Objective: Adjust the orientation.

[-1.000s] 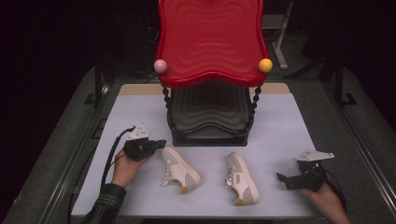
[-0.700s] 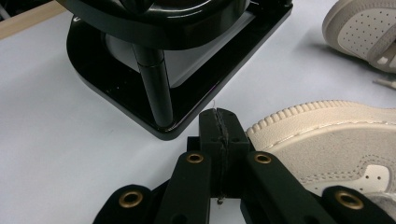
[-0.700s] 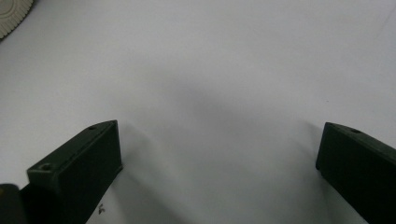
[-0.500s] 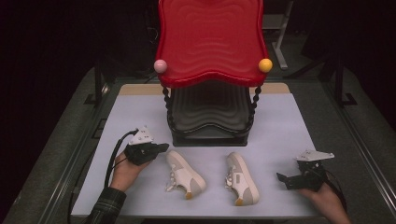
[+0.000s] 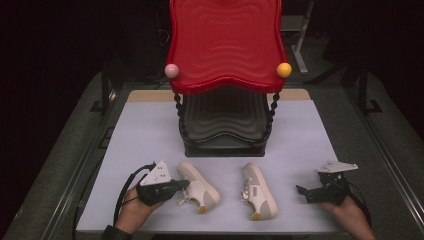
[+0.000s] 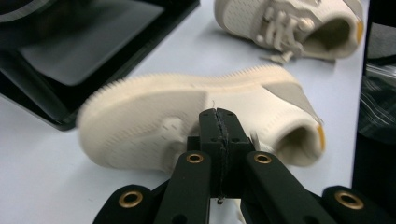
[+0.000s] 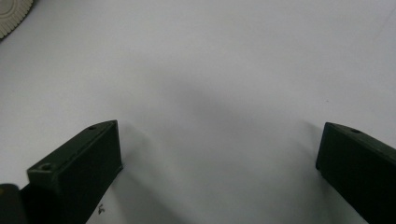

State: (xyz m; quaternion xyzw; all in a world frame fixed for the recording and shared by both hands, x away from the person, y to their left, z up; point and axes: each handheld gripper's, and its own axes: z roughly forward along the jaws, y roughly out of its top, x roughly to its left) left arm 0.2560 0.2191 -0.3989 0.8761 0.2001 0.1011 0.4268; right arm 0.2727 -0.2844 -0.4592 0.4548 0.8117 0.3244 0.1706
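- Starting with the high view: the left gripper [image 5: 184, 186] has dropped back toward the person and now sits at the near left of the table [image 5: 140, 135], tips against the left shoe [image 5: 202, 187].
- That shoe has slid a little nearer and to the right with it, and its laces trail below the tips. The right shoe [image 5: 260, 192] lies just beside it where it was, both in front of the stand [image 5: 225, 45].
- The right gripper [image 5: 302, 192] has not moved; it rests well apart at the near right, pointing toward the right shoe.
- Left gripper view: the left gripper [image 6: 218, 122] has its jaws pressed fully together, with only a hairline seam between them.
- The left shoe [image 6: 149, 121] is tipped so its sole faces the camera and is blurred, so it is likely being dragged or turned. What the jaws pinch, a lace or the shoe's edge, cannot be told.
- The right shoe [image 6: 289, 23] lies beyond, opening up, and the stand's black base [image 6: 70, 51] is at the left.
- Right gripper view: the right gripper [image 7: 219, 126] is spread wide over bare table [image 7: 210, 56] and holds nothing.
- Judgement: the left shoe seems to be the one in hand and looks not yet set on the stand. The idle right gripper appears free for the other shoe.
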